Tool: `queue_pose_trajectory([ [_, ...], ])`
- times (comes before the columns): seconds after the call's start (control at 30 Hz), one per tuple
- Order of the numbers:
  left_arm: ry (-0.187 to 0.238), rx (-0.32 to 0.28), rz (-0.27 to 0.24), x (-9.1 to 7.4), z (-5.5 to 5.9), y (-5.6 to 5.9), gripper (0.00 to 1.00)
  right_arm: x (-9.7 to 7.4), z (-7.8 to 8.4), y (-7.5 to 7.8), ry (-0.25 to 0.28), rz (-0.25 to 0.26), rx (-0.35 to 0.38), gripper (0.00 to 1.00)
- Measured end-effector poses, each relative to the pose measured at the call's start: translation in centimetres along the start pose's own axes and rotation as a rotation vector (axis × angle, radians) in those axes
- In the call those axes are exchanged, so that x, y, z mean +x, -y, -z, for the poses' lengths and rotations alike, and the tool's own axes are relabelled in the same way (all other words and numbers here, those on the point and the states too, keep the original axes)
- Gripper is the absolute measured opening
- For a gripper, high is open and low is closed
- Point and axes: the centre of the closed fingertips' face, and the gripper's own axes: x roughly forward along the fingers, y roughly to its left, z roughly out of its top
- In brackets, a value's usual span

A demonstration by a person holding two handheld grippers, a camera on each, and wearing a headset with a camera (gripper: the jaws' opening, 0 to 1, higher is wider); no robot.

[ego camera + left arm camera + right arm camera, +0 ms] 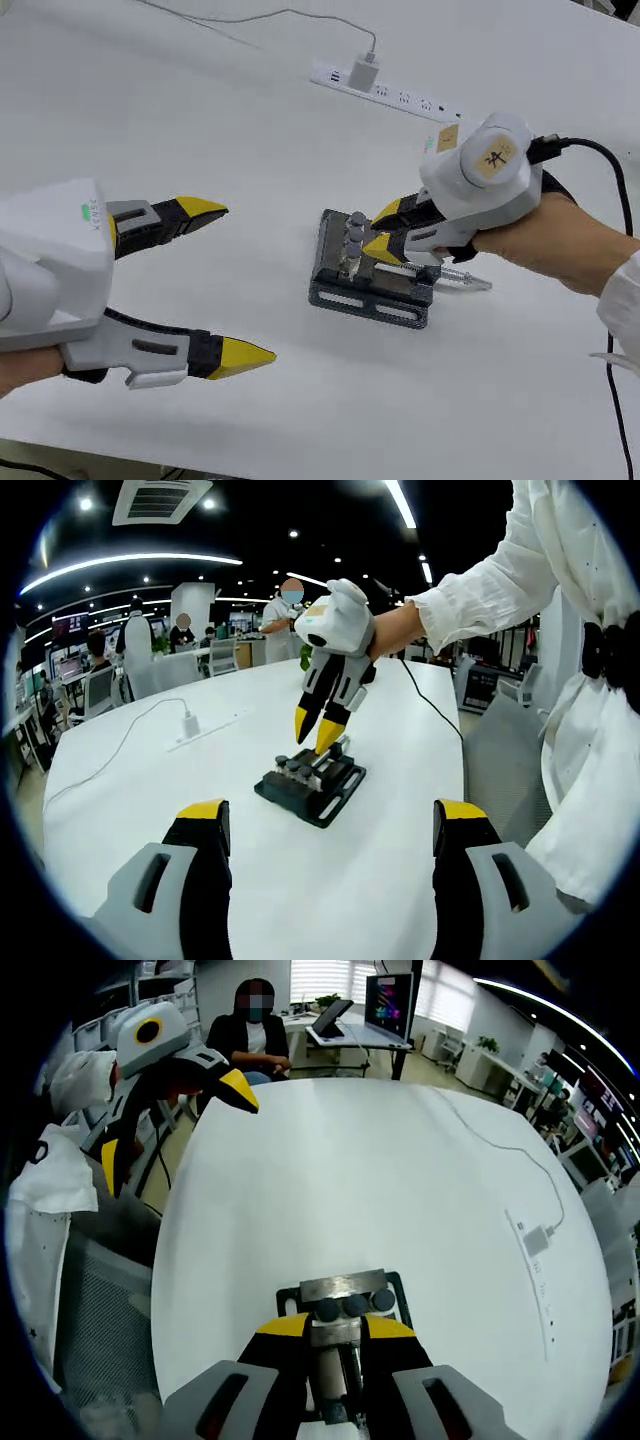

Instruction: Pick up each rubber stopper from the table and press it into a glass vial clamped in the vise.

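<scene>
At 8 o'clock in the head view, nearest the camera, left gripper (pixel 225 283): jaws released wide, yellow tips far apart, nothing between them, held above bare white worktop (pixel 200 100). Its own view looks along the worktop at the vise, dead ahead at 12.

Centre of the head view: small black bench vise (pixel 365 295) standing on the worktop, screw handle (pixel 465 278) sticking out at 3 o'clock. Three glass vials (pixel 351 263) clamped upright in a row in the vise, each already capped with a dark grey rubber stopper (pixel 355 225).

Right gripper (pixel 383 232) comes in from 3 o'clock, held by a hand (pixel 540 240), yellow tips just beside the stoppers, over the vise. Jaws partly released, narrow gap, nothing seen pinched. In the right gripper view the three stoppers sit at 12, just past the tips. Black cable (pixel 610 170) trails off it at 3.

Farther, at 12 to 1 o'clock: white power strip (pixel 395 95) with a white charger (pixel 363 72) plugged in and its thin cable (pixel 250 18) running off to 11.
</scene>
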Motion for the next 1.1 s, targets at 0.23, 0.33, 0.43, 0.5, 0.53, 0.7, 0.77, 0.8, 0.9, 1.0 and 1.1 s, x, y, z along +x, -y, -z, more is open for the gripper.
queue_pose_trajectory([
  [0.23,-0.008,0.026,0.010,0.1,-0.4,0.0,0.87,-1.6,0.6,-0.2,0.070,0.034,0.047,0.27],
  [0.33,-0.014,0.031,0.014,0.1,-0.5,-0.1,0.88,-2.5,1.0,-0.5,0.102,0.038,0.064,0.33],
  [0.43,-0.021,0.042,0.021,0.2,-0.6,-0.3,0.90,-3.3,1.2,-0.8,0.135,0.042,0.085,0.37],
  [0.5,-0.028,0.051,0.026,0.2,-0.6,-0.3,0.91,-3.7,1.5,-1.1,0.156,0.045,0.097,0.40],
  [0.53,-0.032,0.053,0.028,0.3,-0.6,-0.4,0.92,-3.9,1.7,-1.2,0.162,0.047,0.103,0.42],
  [0.7,-0.049,0.073,0.044,0.6,-0.5,-0.4,0.96,-4.6,2.8,-2.0,0.200,0.059,0.140,0.47],
  [0.77,-0.061,0.077,0.047,0.7,-0.4,-0.5,0.97,-4.9,2.9,-2.5,0.221,0.070,0.147,0.51],
  [0.8,-0.064,0.082,0.048,0.7,-0.4,-0.5,0.98,-5.1,3.0,-2.7,0.232,0.070,0.152,0.53],
  [0.9,-0.073,0.081,0.053,0.9,-0.3,-0.6,0.99,-5.5,3.5,-3.1,0.254,0.074,0.162,0.57],
  [1.0,-0.092,0.090,0.062,1.1,-0.1,-0.6,0.99,-5.8,4.0,-3.2,0.284,0.086,0.173,0.59],
  [1.1,-0.101,0.094,0.066,1.3,0.1,-0.6,0.99,-6.1,4.7,-3.5,0.309,0.092,0.187,0.63],
])
